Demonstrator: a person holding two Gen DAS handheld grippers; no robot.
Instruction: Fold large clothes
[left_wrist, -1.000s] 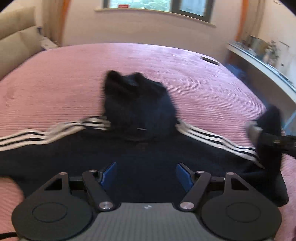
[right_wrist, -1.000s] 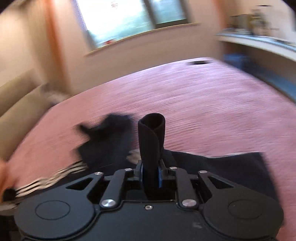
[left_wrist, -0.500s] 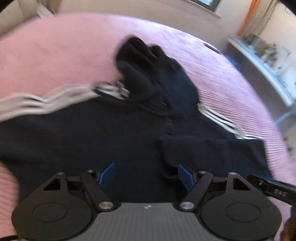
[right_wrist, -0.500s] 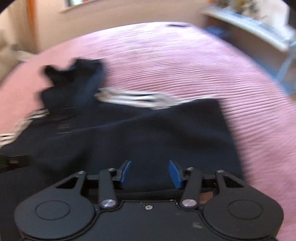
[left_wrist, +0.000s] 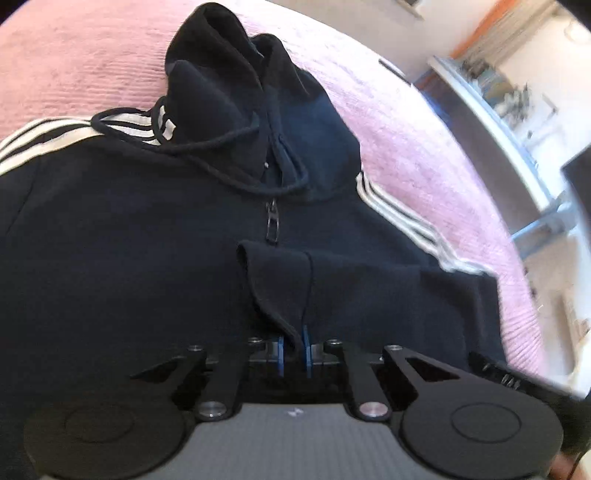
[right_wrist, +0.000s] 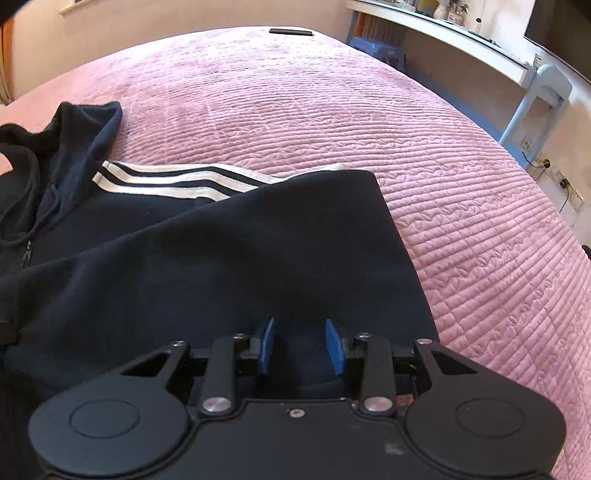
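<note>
Left tongs (left_wrist: 293, 349): the two blue pads stand very near to each other and pinch a fold of dark cloth between them; this fold belongs to the cuff end of the sleeve (left_wrist: 280, 280).
Right tongs (right_wrist: 301, 347): the blue pads stand apart with a clear gap and nothing between them; they hang just above the dark cloth, and I cannot tell if they touch it.
Sleeve: it is folded inward and lies across the chest of the hoodie (left_wrist: 147, 236), its cuff just below the zipper pull (left_wrist: 272, 221).
Hoodie: dark navy with a front zipper, spread flat on the bed (right_wrist: 369, 122); white stripes (right_wrist: 173, 181) run along the shoulders on both sides.
Hood (left_wrist: 229, 92): it lies crumpled at the far end of the hoodie, and the drawstring (left_wrist: 207, 147) makes loose loops over the collar.
Bed: covered with a pink quilted cover, which shows all around the hoodie; a small dark flat thing (right_wrist: 290, 31) lies at its far edge, too small to name.
Room side: a white shelf (right_wrist: 443, 29) runs along the wall beside the bed with small things on it, too blurred to name.
</note>
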